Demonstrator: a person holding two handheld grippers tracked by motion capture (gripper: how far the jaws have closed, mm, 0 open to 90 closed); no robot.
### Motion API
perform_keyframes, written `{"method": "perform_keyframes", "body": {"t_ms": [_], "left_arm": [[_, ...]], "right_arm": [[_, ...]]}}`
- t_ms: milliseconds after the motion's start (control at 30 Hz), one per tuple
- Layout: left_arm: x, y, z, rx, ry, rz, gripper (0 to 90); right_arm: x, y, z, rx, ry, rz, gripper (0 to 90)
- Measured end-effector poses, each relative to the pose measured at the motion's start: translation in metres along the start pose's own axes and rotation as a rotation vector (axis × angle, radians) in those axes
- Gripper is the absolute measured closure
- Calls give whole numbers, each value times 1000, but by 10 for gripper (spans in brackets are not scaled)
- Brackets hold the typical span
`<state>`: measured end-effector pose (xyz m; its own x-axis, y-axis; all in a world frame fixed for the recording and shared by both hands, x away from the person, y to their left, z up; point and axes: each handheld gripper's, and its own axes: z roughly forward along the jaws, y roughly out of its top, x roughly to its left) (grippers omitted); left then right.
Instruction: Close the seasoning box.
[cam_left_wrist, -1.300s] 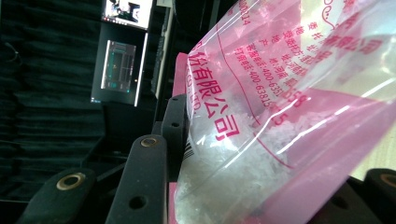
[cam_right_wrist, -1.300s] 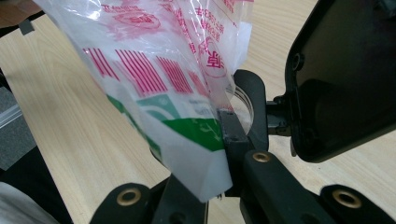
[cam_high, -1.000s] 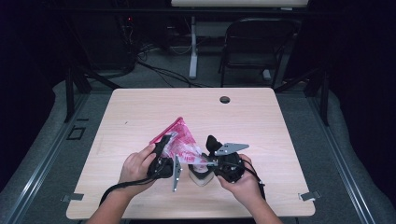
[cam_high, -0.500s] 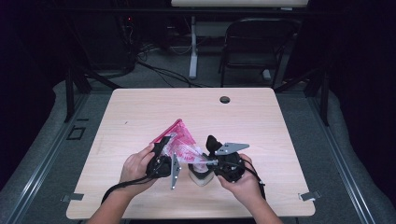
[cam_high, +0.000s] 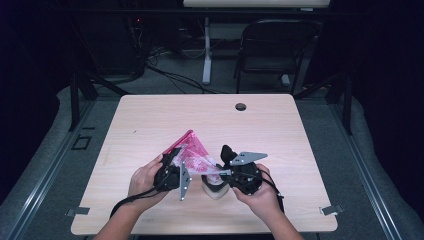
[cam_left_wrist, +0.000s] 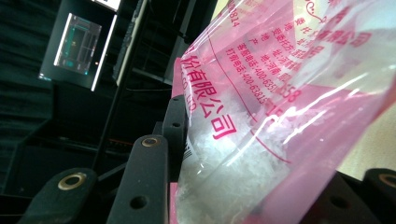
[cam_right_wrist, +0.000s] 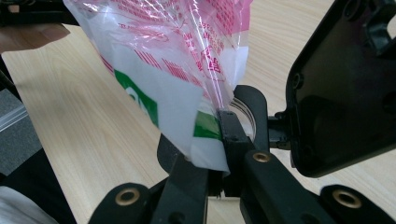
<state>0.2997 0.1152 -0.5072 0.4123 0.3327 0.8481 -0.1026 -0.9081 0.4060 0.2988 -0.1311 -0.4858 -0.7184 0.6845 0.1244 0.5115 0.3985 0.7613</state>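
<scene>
Almost nothing has changed since the earlier pictures. The pink transparent plastic bag (cam_high: 192, 152) shows a very small change in its folds at the upper corner, too small to describe with certainty. The left gripper (cam_high: 172, 172) and the right gripper (cam_high: 231, 172) appear in the same places over the light wooden table (cam_high: 280, 130), with no visible shift.

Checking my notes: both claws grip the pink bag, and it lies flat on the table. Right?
Not flat. Both the left claw and the right claw grip the pink bag, but it is held up off the table, as the right gripper view shows.
</scene>
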Motion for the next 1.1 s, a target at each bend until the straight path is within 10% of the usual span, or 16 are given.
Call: {"method": "perform_keyframes", "body": {"t_ms": [1100], "left_arm": [[-4, -16, 10, 12, -165, -188, 685]], "right_arm": [[0, 9, -2, -26, 13, -11, 894]]}}
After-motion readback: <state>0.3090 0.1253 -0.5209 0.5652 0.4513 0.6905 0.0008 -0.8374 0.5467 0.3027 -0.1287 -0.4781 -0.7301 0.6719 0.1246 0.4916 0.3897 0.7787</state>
